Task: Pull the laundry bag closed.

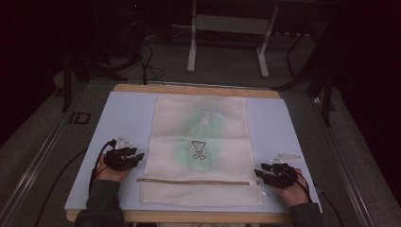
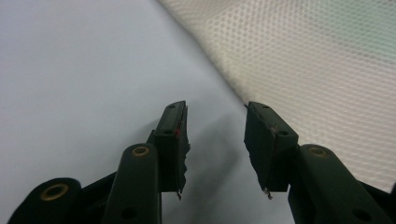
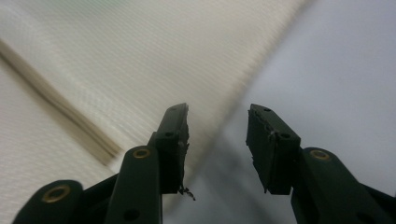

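Left tool [image 1: 138, 155] — released, beside my mesh bag [image 1: 201, 142] | right tool [image 1: 259, 173] — released, at bag's edge | worktop [image 1: 127, 109] pale blue

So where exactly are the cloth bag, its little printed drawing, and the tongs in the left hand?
cloth bag [image 1: 165, 123]: high view, plain upper left area of the fabric.
printed drawing [image 1: 199, 150]: high view, middle of the dark outline figure.
left tongs [image 1: 137, 155]: high view, between the open tips beside the bag's left edge.

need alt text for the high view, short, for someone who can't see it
A cream mesh bag with a zipper near its front edge lies flat on a pale blue mat. A person holds the left gripper and right gripper at the bag's two sides, both open.
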Demonstrator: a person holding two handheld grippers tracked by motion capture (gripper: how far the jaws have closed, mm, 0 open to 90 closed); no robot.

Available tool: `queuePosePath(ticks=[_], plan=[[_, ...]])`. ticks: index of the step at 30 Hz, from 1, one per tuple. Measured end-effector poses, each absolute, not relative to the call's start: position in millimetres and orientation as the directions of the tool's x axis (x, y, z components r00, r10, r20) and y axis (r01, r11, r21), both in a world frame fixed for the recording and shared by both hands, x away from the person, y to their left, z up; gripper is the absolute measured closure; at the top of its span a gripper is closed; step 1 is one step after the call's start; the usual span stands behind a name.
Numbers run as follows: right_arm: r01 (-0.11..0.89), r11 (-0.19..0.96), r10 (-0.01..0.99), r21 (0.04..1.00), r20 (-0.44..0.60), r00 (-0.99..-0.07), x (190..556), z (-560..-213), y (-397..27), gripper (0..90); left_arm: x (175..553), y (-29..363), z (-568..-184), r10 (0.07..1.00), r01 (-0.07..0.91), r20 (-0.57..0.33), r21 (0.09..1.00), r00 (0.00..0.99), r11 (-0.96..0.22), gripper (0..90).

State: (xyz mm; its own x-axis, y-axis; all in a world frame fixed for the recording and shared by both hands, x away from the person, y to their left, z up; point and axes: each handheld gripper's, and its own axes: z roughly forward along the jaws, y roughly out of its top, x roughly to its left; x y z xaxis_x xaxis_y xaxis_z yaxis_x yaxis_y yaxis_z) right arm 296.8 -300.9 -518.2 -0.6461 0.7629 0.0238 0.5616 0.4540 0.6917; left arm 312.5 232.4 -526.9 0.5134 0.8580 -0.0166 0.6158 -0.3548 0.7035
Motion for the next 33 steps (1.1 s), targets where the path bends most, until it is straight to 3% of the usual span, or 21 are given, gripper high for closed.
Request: queuePosePath(ticks=[13,26,33], plan=[[0.495,0.525,0.706,0.692,-0.031,-0.707,293.0,-512.4,-274.0,57.2,311.7,228.7,-526.4,0.804,0.601,-0.059,0.697,0.592,-0.391,64.5],[0.46,0.548,0.658,0.699,-0.02,-0.753,289.2,-509.9,-255.9,55.8,311.5,225.4,-526.8,0.768,0.591,-0.086,0.694,0.635,-0.411,77.5],[0.446,0.558,0.638,0.7,-0.018,-0.77,287.8,-509.5,-248.1,55.8,311.3,223.9,-526.1,0.76,0.585,-0.086,0.696,0.644,-0.417,79.3]])
